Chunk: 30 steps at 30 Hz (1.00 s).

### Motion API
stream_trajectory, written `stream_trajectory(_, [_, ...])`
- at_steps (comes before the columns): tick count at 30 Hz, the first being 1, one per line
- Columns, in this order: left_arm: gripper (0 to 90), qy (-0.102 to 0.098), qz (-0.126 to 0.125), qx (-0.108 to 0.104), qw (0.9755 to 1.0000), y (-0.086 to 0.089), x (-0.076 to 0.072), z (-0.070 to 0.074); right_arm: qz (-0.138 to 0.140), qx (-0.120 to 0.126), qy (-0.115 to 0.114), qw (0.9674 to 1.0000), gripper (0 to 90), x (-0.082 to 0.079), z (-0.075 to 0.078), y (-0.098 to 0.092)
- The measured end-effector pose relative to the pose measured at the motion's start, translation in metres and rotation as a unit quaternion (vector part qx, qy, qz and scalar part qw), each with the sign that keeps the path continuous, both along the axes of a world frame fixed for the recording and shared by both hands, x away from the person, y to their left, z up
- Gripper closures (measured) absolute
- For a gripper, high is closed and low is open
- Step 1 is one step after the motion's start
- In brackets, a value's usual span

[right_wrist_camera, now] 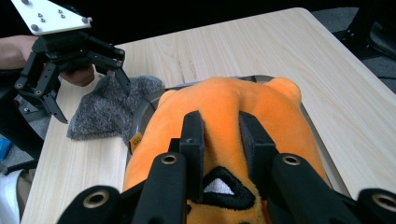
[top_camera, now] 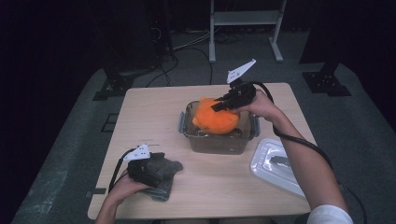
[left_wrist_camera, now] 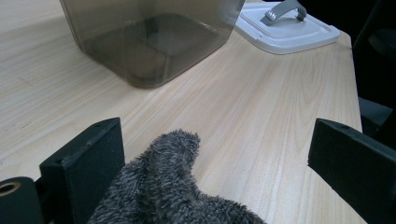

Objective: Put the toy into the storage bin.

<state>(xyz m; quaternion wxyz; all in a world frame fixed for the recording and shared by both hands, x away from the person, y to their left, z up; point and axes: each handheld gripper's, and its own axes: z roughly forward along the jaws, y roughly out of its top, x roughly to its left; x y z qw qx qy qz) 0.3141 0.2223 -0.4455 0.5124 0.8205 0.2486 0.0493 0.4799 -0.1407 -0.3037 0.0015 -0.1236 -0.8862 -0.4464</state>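
An orange plush toy (top_camera: 215, 119) sits partly inside a clear plastic container (top_camera: 219, 142) at mid-table, bulging above its rim. My right gripper (top_camera: 218, 107) comes in from the right and is shut on the toy's top. In the right gripper view, both fingers (right_wrist_camera: 194, 135) pinch a fold of the orange plush toy (right_wrist_camera: 224, 100). At the front left, my left gripper (top_camera: 156, 169) rests over a grey fuzzy cloth (top_camera: 168, 179). In the left gripper view, the left gripper (left_wrist_camera: 219, 140) has its jaws wide apart, with the grey cloth (left_wrist_camera: 168, 186) lying loose between them.
A white lid (top_camera: 275, 165) with a grey handle lies at the front right by my right forearm. The container (left_wrist_camera: 149, 42) stands just beyond the left gripper, with the lid (left_wrist_camera: 285, 28) farther off. Bare wood stretches across the table's left and front.
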Motion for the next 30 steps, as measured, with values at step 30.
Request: stream_trajectory(30, [2.9, 0.000, -0.001, -0.002, 1.0000, 0.000, 0.000, 0.000, -0.004, -0.027, 0.018, 0.9995, 72.8, 0.010, -0.032, 0.008])
